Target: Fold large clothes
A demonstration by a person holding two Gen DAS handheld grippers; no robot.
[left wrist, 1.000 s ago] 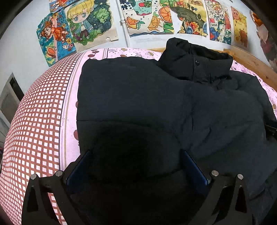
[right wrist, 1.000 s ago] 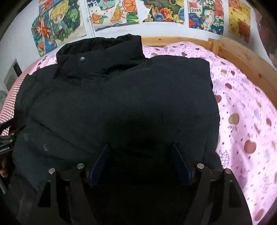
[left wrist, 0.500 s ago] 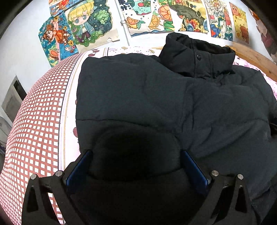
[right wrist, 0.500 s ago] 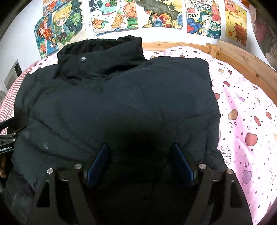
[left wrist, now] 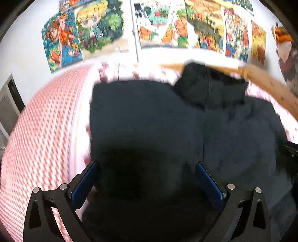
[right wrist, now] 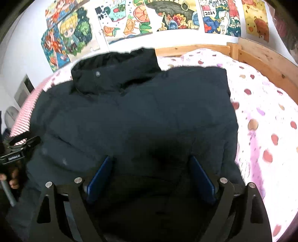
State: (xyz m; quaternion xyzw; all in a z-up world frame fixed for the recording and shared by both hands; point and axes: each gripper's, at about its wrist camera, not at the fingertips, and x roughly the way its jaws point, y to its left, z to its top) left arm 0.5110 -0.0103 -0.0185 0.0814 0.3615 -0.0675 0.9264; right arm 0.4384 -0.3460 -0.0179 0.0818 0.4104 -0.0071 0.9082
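A large black padded jacket point(left wrist: 149, 119) lies flat on the bed, collar point(left wrist: 210, 85) toward the wall; it also fills the right wrist view point(right wrist: 134, 115), collar point(right wrist: 115, 74) at the far side. My left gripper point(left wrist: 147, 167) is open above the jacket's near left part, its blue pads wide apart with dark fabric between them. My right gripper point(right wrist: 151, 163) is open above the near right part. The left gripper also shows at the left edge of the right wrist view point(right wrist: 20, 147). Whether the pads touch the fabric is unclear.
The bed has a pink spotted sheet point(right wrist: 264, 130) on the right and a red-checked cover point(left wrist: 42, 130) on the left. A wooden bed frame point(right wrist: 260, 57) runs along the back and right. Colourful posters point(right wrist: 167, 16) hang on the white wall.
Both grippers have pulled back and up a little from the jacket; more of the bed and wall shows. The left view is motion-blurred. The jaws stay open.
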